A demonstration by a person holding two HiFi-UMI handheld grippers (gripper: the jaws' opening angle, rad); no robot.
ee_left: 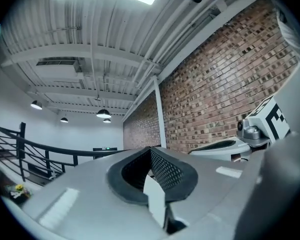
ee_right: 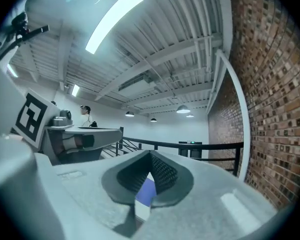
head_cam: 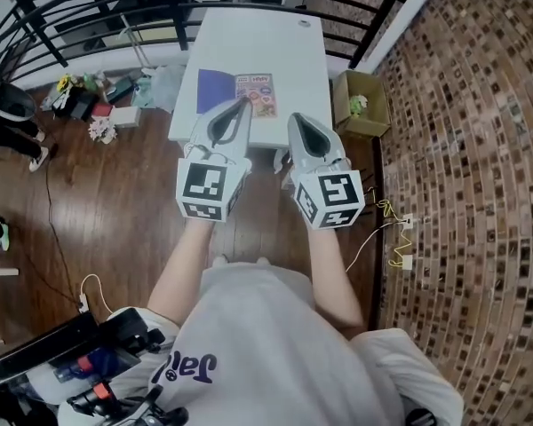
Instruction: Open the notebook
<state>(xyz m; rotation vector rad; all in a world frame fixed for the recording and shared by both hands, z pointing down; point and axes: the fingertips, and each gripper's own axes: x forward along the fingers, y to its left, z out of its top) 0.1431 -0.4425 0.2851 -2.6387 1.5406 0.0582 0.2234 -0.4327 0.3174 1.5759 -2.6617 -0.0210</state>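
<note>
Looking down in the head view, the notebook (head_cam: 216, 90) lies flat on the near left part of the white tabletop (head_cam: 284, 51). Its blue cover is on the left and a colourful page (head_cam: 256, 94) touches it on the right, so the long axis runs left to right across the person. Whether that page belongs to the notebook I cannot tell. The 2 tools are held up in front of the body, and the notebook lies ahead of and below them. The left hand-held gripper (head_cam: 244, 105) lines up with the seam between cover and page. The right hand-held gripper (head_cam: 294, 118) aims just right of the page, so I judge the left one better placed for the cover.

In the left gripper view, the jaw tips meet and grip nothing. Only pale tabletop shows through the loop behind them, and the right tool sits close alongside.

In the right gripper view, the jaw tips are also together and empty. A blue patch of the notebook shows through the loop, which puts it forward and down along this tool's line too.
</note>
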